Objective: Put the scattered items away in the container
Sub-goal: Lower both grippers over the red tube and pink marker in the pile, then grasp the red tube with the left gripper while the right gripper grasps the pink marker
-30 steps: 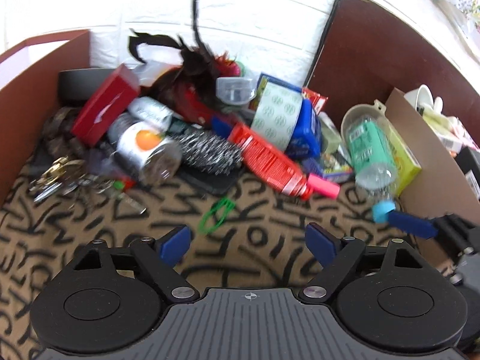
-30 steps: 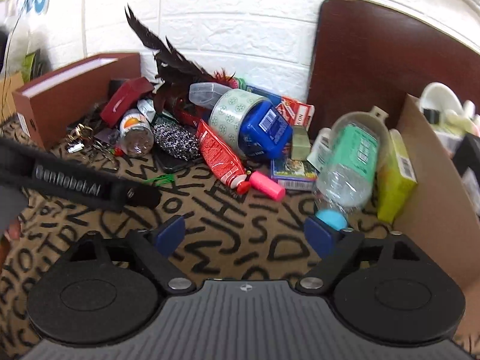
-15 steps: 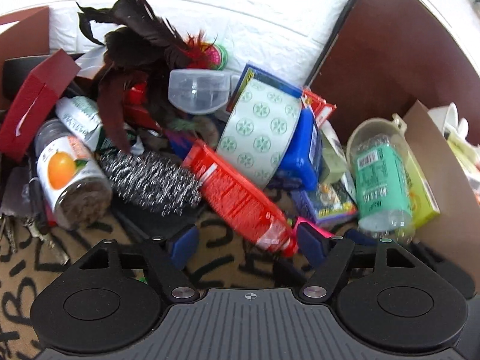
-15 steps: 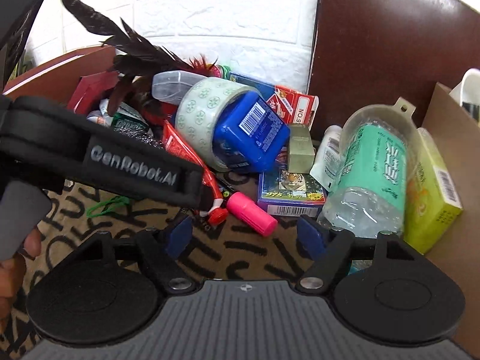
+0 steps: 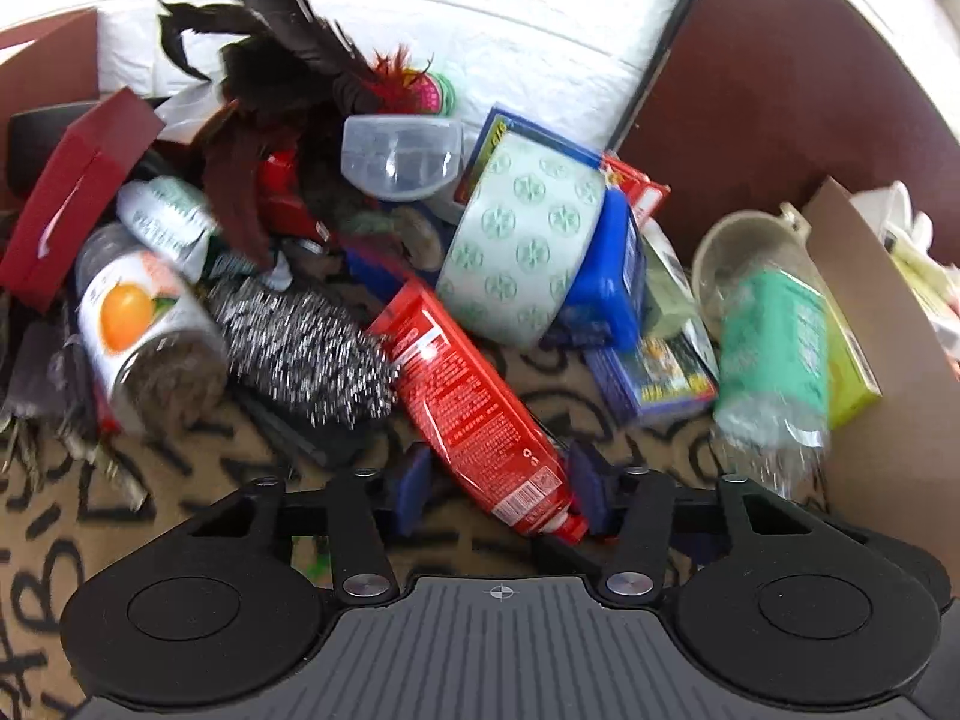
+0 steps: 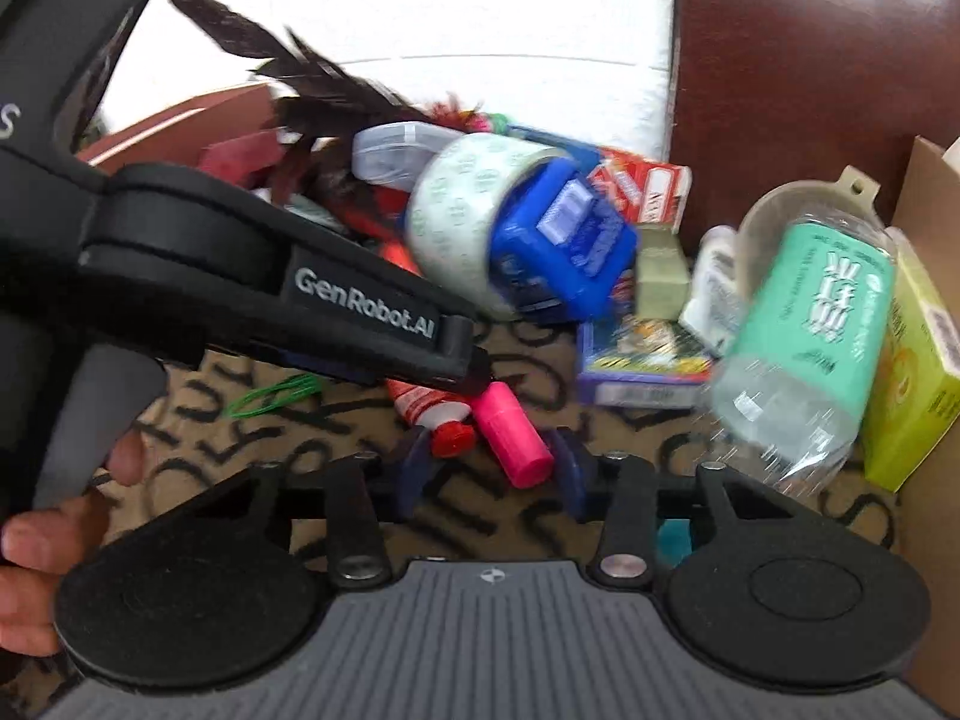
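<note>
Red tube: lies slantwise on the patterned mat, crimped end far among the pile, red cap near; its lower end sits between the blue pads of the left tongs.
Left tongs: jaws closing around the tube; the right pad looks to meet the tube near its cap, the left pad stands just beside it with a sliver of gap, so no firm squeeze can be seen.
Pink marker: lies just right of the tube's cap, its near end between the pads of the right tongs.
Right tongs: jaws closing, narrowing on the marker; the pads stand close on either side, not clearly pressing.
Hand: at the left edge of the right wrist view, wrapped around the grey grip of the left tool.
Pile, left: steel scourer touching the tube's left side; orange-label jar on its side beyond it; red box farther left; dark feathers at the far side.
Pile, middle: patterned tape roll leaning over the tube's far end, a blue block at its right, a clear lidded tub behind.
Pile, right: water bottle with green label, blurred, lying beside a yellow-green box; card pack with purple edge to the bottle's left.
Cardboard container wall: far right, just past the yellow-green box.
</note>
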`<state>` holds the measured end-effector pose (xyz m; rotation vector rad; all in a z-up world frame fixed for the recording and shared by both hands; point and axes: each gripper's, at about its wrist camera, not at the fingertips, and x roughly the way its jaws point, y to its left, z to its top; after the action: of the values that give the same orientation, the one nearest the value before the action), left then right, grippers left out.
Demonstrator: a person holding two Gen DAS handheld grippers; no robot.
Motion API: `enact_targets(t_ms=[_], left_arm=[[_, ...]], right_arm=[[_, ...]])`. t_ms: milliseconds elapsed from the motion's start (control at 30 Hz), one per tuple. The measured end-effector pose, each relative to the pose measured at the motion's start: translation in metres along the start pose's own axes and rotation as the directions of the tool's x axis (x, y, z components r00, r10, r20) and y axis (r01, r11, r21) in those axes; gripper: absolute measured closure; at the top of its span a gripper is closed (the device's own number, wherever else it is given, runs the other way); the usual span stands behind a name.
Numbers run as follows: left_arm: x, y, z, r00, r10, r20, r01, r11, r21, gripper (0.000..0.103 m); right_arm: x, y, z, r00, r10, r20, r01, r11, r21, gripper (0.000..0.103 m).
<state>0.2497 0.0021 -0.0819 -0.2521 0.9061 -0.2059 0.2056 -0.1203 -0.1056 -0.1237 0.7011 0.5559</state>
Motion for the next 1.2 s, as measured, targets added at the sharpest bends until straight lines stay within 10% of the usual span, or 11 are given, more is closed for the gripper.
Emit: enact_targets(t_ms=[533, 900, 967, 1033, 1200], left_arm=[[-0.063, 0.012, -0.086, 0.996, -0.073, -0.056, 0.072, 0.997, -0.022, 0.081], [-0.069, 0.017, -0.087, 0.997, -0.07, -0.026, 0.068, 0.997, -0.045, 0.042], [-0.067, 0.021, -0.083, 0.997, -0.073, -0.033, 0.071, 0.996, -0.05, 0.051], [-0.068, 0.026, -0.081, 0.998, -0.056, -0.041, 0.055, 0.998, -0.032, 0.084], [-0.068, 0.04, -0.079, 0.996, -0.078, -0.043, 0.076, 0.996, -0.047, 0.087]], right_arm=[[-0.062, 0.054, -0.053, 0.995, 0.08, -0.053, -0.078, 0.996, 0.044, 0.082], [-0.084, 0.033, -0.047, 0.998, -0.057, -0.001, 0.057, 0.989, 0.139, 0.068], [-0.08, 0.033, -0.043, 0.997, -0.074, -0.005, 0.074, 0.99, 0.123, 0.067], [-0.075, 0.035, -0.042, 0.997, -0.077, -0.01, 0.077, 0.991, 0.106, 0.065], [-0.064, 0.036, -0.034, 0.998, -0.067, -0.002, 0.067, 0.99, 0.123, 0.064]])
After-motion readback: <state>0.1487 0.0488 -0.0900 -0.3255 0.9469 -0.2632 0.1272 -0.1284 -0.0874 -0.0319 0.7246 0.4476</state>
